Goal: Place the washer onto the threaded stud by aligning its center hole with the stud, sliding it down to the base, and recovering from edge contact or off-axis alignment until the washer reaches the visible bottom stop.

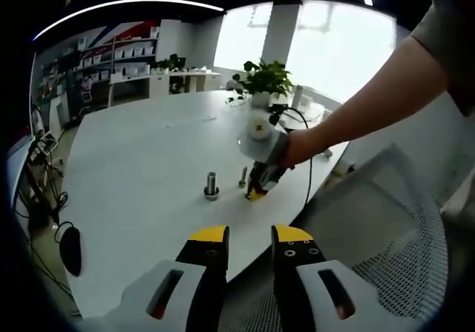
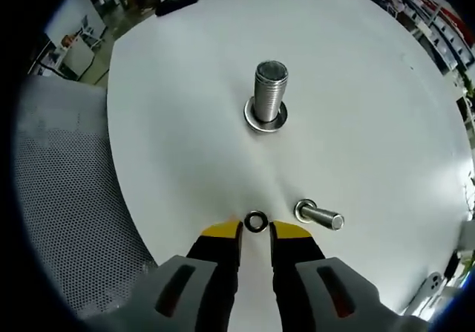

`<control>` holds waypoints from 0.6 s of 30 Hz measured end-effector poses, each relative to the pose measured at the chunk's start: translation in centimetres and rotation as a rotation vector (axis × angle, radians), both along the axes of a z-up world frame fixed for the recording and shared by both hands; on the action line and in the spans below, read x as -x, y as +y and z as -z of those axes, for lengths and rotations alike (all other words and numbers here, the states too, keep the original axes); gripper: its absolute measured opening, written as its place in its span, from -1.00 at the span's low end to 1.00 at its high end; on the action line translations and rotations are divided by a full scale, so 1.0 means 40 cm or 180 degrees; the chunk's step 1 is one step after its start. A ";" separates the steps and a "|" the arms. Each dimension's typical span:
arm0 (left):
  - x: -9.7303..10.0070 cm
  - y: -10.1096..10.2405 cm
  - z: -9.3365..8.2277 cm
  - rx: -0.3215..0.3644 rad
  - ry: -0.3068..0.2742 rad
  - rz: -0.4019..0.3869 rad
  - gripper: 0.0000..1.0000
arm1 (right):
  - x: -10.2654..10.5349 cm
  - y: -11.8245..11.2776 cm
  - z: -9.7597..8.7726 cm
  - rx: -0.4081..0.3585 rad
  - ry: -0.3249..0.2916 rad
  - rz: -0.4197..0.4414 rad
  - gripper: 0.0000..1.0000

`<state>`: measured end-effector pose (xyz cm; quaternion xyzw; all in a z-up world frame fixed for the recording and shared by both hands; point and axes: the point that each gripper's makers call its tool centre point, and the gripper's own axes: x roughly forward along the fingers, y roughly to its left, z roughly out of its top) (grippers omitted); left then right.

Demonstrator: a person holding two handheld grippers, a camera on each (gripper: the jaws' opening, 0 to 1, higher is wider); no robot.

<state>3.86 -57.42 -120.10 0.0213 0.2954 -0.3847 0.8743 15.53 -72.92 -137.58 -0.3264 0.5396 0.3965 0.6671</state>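
In the right gripper view a small steel washer (image 2: 256, 221) lies flat on the white table (image 2: 371, 109), right at the gap between my right gripper's (image 2: 256, 232) yellow tips. The jaws stand slightly apart and do not visibly pinch it. The threaded stud (image 2: 269, 90) stands upright on its round base farther ahead, apart from the washer. From the left gripper view I see the stud (image 1: 211, 184) and the right gripper (image 1: 257, 191), held by a person's hand, tips down on the table just right of it. My left gripper (image 1: 251, 235) hovers open and empty near the table edge.
A loose bolt (image 2: 319, 216) lies on the table right of the washer; it also shows as a bolt (image 1: 243, 176) between stud and right gripper. A mesh chair (image 1: 378, 228) stands beside the table edge. A potted plant (image 1: 263, 79) sits at the far side.
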 end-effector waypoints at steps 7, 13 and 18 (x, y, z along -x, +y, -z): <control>-0.003 0.003 0.000 -0.0003 -0.0004 -0.0027 -0.59 | 0.001 0.009 0.002 0.0435 -0.0028 -0.0602 -0.72; -0.002 0.003 0.000 -0.0013 0.0002 -0.0026 -0.59 | 0.006 0.011 0.004 0.0706 0.0100 -0.0584 -0.74; -0.004 0.005 0.001 -0.0014 0.0005 -0.0046 -0.59 | 0.008 0.017 -0.001 0.0277 0.0211 -0.0206 -0.69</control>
